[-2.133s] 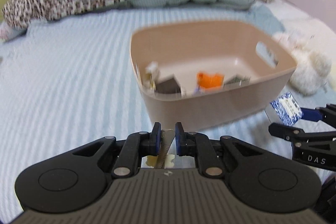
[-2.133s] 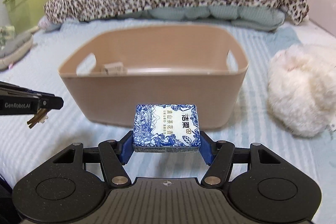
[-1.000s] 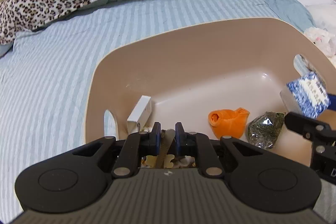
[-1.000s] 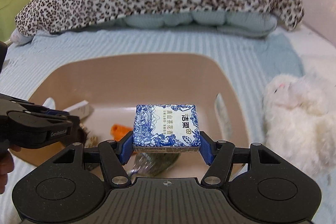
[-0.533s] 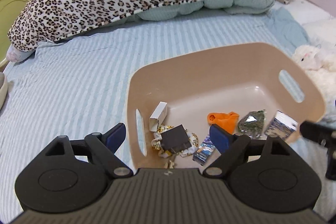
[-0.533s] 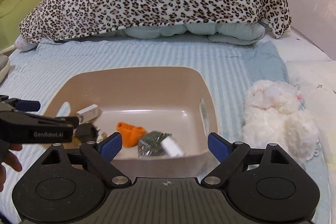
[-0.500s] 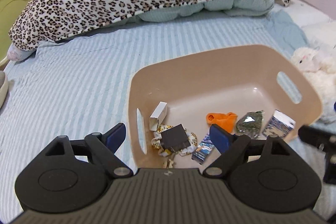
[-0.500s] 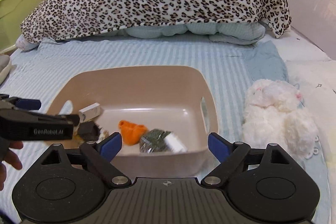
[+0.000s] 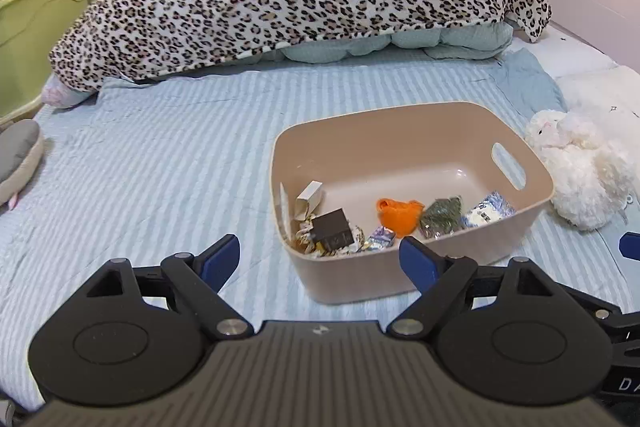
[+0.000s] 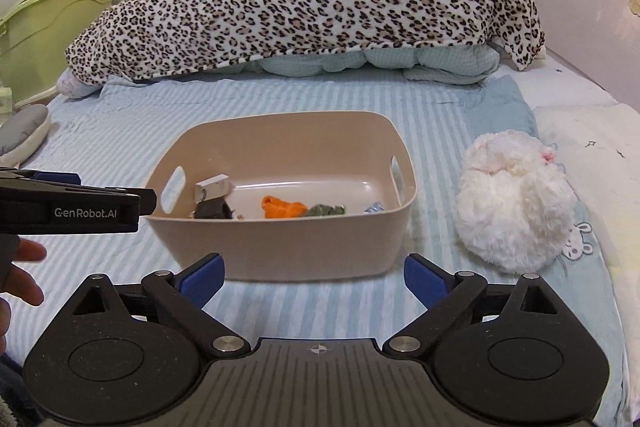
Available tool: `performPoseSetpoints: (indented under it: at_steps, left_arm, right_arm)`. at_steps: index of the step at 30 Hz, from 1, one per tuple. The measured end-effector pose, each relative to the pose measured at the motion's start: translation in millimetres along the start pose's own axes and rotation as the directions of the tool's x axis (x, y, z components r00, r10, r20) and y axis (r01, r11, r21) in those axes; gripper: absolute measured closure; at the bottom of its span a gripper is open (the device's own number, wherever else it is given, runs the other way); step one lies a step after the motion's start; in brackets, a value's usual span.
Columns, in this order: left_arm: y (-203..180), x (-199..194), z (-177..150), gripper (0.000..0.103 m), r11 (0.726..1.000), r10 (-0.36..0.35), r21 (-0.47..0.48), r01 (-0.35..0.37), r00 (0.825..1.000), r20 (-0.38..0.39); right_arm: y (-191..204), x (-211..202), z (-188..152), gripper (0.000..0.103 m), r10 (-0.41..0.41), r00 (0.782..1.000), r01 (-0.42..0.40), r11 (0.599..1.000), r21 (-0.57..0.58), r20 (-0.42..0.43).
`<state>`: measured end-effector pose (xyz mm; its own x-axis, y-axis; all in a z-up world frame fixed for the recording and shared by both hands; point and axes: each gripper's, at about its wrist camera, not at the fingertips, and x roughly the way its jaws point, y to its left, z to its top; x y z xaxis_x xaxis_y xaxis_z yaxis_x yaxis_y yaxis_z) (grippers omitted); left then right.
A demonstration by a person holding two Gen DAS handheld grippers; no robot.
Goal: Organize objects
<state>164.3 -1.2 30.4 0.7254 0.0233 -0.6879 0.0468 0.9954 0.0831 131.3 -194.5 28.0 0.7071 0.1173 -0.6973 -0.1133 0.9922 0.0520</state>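
One beige bin (image 9: pixel 536 203) holds about seven small items, beside one white plush toy (image 9: pixel 580 167).

both the left gripper (image 9: pixel 319 259) and the right gripper (image 10: pixel 314 277) are matte black with blue finger pads, silver pivot screws, ribbed grey housings and white "genrobot.ai" lettering.

Your left gripper (image 9: pixel 319 259) is wide open and holds nothing. It is just in front of the bin (image 9: pixel 420 279). Your right gripper (image 10: pixel 314 277) is wide open and empty too, also near the bin's front.
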Motion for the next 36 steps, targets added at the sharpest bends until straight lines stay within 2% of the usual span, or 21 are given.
performPoseSetpoints:
  at_steps: [13,21,24,36]
  left_arm:
    - [-4.6,-50.8,-40.5,0.015,0.999,-0.014,-0.033,0.014,1.000,-0.004]
    - [-4.0,-69.9,-59.0,0.014,0.997,-0.052,-0.050,0.051,0.998,-0.036]
    - [-5.9,-77.2,-66.1,0.014,0.999,-0.038,-0.036,0.037,0.999,-0.031]
    - [-8.3,-91.0,-90.5,0.014,0.998,-0.053,-0.042,0.051,0.997,-0.048]
  right_arm:
    - [1.9,-49.3,-22.3,0.003,0.020,0.999,-0.021,1.000,0.019,0.047]
    - [6.5,-64.7,-42.4,0.002,0.048,0.998,-0.049,0.998,0.025,0.039]
    - [8.9,-69.4,-51.0,0.002,0.051,0.998,-0.052,0.998,0.024,0.036]
    - [15.5,-86.5,-67.9,0.002,0.062,0.998,-0.062,0.998,0.002,0.025]
